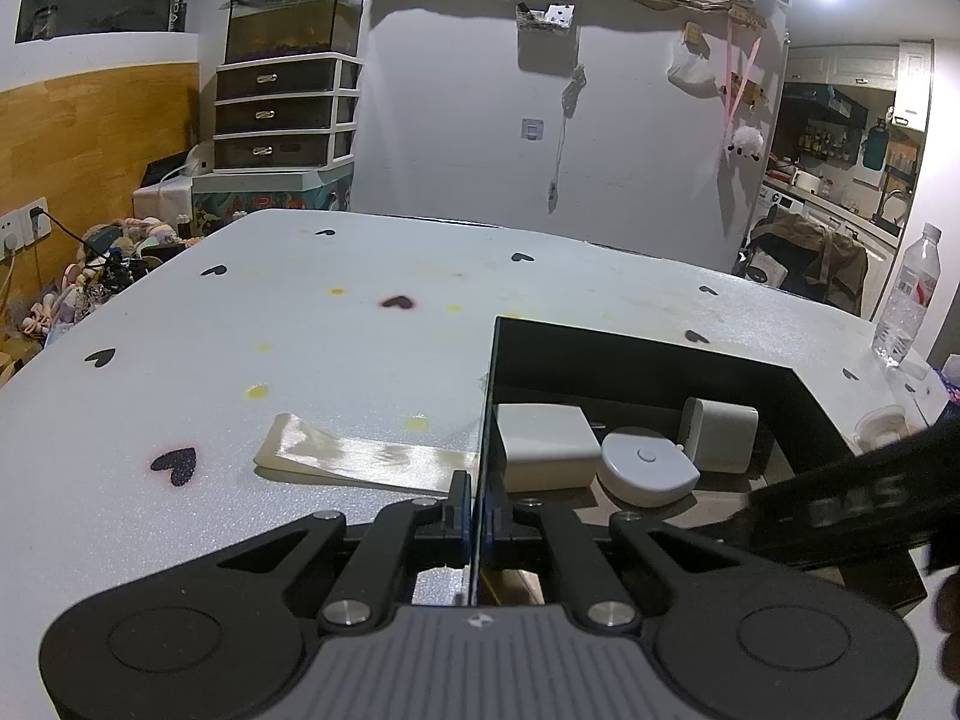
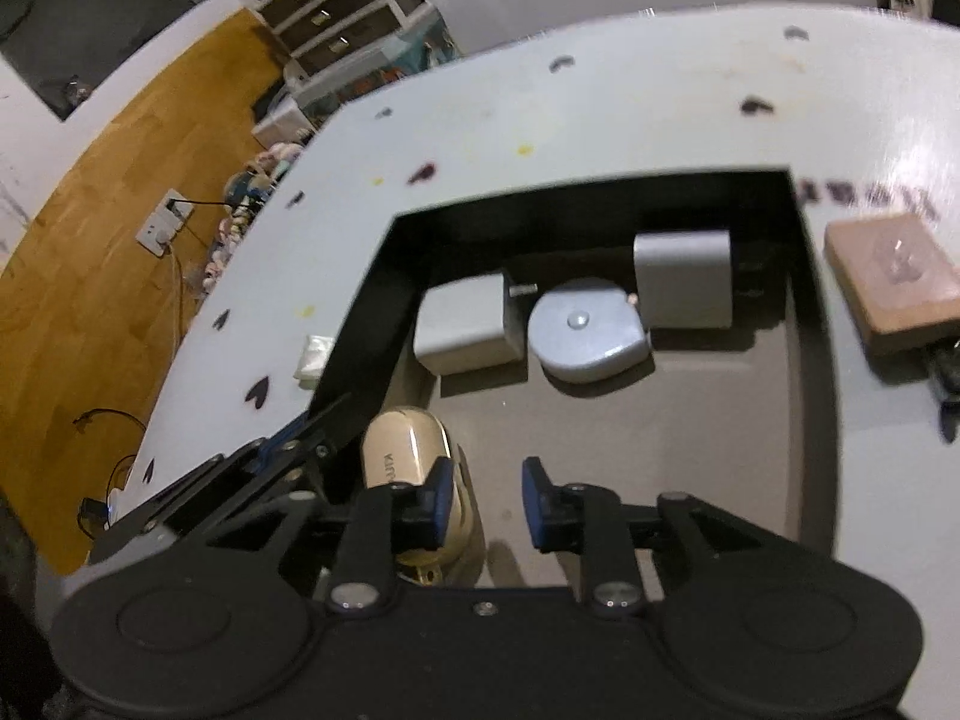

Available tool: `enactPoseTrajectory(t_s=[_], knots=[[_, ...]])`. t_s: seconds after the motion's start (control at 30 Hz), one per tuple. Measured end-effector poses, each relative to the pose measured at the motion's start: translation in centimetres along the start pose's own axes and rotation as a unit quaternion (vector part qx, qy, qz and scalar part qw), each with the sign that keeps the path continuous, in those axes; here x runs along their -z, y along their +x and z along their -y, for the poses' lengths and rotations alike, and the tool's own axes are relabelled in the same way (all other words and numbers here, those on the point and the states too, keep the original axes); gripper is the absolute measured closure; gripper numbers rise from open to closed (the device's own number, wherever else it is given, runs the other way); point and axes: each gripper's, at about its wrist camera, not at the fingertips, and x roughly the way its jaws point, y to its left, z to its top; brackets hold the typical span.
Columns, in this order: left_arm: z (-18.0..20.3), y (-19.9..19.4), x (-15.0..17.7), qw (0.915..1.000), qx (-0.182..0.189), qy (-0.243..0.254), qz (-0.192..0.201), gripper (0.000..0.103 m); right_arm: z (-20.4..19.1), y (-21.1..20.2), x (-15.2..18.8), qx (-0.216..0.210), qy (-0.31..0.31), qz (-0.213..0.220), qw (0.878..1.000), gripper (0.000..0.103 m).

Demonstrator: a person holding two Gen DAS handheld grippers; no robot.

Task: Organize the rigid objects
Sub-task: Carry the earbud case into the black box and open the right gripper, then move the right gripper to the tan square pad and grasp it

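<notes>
Black left gripper (image 1: 478,519), blue pads (silver screws), grey ribbed housing

A lived-in home: fish tank (image 1: 294,21) on plastic drawers (image 1: 282,114), kitchen (image 1: 840,138) beyond, plush toys (image 1: 120,252) piled.

The shiny gold plastic case (image 2: 405,441) looks smooth. The black box (image 2: 360,324) looks matt. The brown wooden block (image 2: 891,282) looks dull.
</notes>
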Motion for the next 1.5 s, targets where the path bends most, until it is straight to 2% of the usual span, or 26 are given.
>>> enactPoseTrajectory(t_s=[0.3,0.47,0.57,0.77,0.93,1.27,1.5], knots=[[0.0,0.0,0.0,1.0000,0.000,0.000,0.000,0.099,1.0,-4.7,1.1,0.002,-0.047,0.061,0.997,0.042],[0.0,0.0,0.0,1.0000,0.000,0.000,0.000,0.099,1.5,-6.8,1.9,-0.006,-0.074,0.099,0.992,0.016],[0.0,0.0,0.0,1.0000,0.000,0.000,0.000,0.099,1.5,-7.8,2.6,0.003,-0.095,0.122,0.988,0.006],[0.0,0.0,0.0,1.0000,0.000,0.000,0.000,0.099,2.4,-9.4,4.0,0.020,-0.125,0.157,0.979,0.002],[-0.1,0.0,0.0,1.0000,0.001,0.003,0.000,0.100,4.6,-10.8,4.8,0.041,-0.123,0.174,0.976,0.002],[-0.2,0.0,0.1,0.9998,0.005,0.017,0.000,0.100,10.6,-12.5,5.0,0.074,-0.060,0.197,0.976,0.003],[-0.1,0.1,0.1,0.9997,0.007,0.022,0.002,0.100,13.2,-11.7,4.2,0.123,-0.047,0.217,0.967,0.003]])
